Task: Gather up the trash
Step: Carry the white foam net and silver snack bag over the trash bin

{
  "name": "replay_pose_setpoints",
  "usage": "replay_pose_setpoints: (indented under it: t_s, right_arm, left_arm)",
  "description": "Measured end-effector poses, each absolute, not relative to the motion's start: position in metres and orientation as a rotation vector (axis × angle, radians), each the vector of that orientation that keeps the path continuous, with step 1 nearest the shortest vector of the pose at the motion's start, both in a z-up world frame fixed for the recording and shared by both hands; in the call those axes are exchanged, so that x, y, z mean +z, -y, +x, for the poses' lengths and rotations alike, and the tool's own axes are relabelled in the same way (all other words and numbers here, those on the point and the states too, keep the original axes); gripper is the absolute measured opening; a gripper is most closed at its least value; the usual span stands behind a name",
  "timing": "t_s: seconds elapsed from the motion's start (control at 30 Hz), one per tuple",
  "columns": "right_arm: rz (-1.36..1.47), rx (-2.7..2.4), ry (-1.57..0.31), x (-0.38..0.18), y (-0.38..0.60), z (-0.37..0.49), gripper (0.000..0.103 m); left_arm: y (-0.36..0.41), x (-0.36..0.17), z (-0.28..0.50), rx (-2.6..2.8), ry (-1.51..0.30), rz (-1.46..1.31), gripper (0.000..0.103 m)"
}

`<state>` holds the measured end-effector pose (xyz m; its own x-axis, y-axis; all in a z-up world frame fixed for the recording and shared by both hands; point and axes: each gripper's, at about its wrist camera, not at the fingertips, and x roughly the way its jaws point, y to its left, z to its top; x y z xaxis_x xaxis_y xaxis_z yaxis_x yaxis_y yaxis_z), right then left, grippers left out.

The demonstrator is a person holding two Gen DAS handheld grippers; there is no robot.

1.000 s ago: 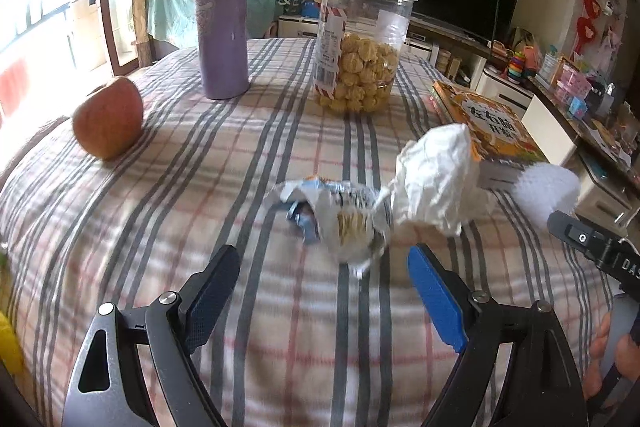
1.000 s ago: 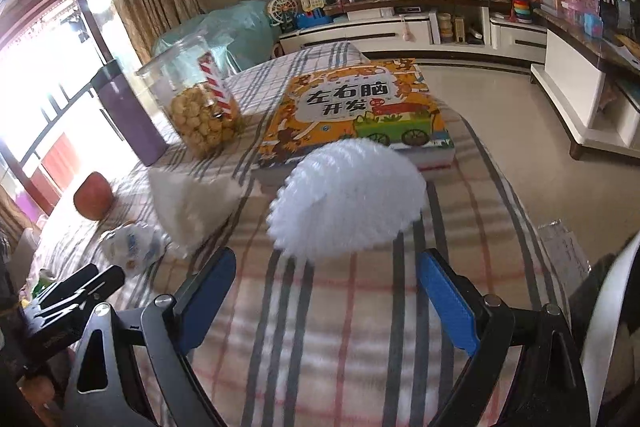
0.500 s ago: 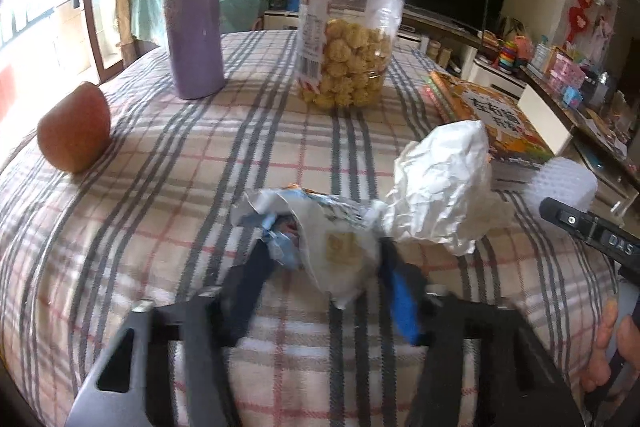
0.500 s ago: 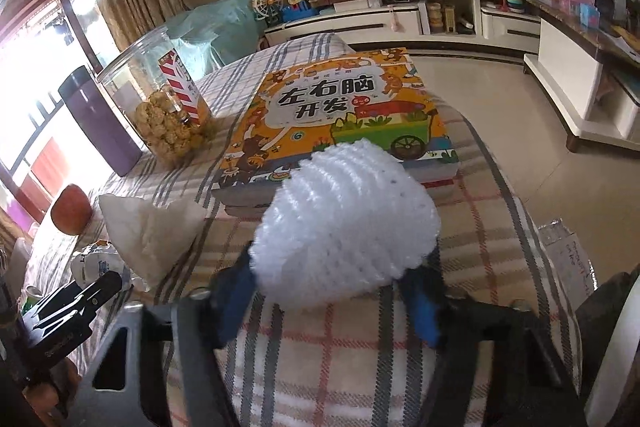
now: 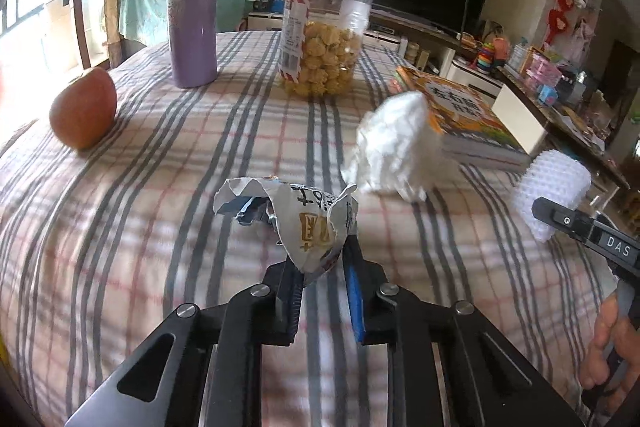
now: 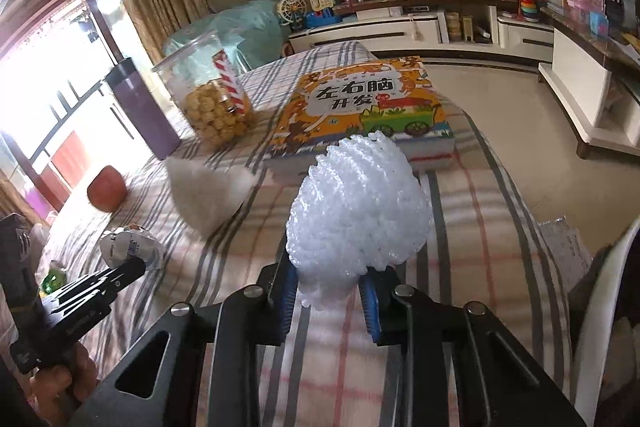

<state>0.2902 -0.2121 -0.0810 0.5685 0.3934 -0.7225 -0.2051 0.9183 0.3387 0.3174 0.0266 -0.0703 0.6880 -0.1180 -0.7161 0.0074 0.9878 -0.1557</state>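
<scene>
Both pairs of fingers have just closed: left gripper (image 5: 320, 267) pinches the snack wrapper (image 5: 304, 223), right gripper (image 6: 330, 287) the foam net (image 6: 356, 211), both nearer than the jar (image 5: 324, 39) of puffed snacks.

Both wrist cameras look steeply down along their jaws, close over the plaid-covered counter (image 5: 160, 187), facing its far edge; both views share the snack jar (image 5: 324, 47) and book (image 6: 360, 107).
</scene>
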Motion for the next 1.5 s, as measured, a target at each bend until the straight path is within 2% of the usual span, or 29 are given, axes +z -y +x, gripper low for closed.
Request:
replay_pose_setpoints:
  t_s: [0.73, 1.5]
  right_arm:
    - [0.254, 0.368, -0.908, -0.070, 0.244, 0.174, 0.028]
    - [0.272, 0.340, -0.856, -0.052, 0.281, 0.130, 0.028]
  left_arm:
    - [0.036, -0.048, 0.212, -0.219, -0.825, -0.085, 0.017]
    - [0.075, -0.031, 0.188, -0.283, -0.793, -0.009, 0.017]
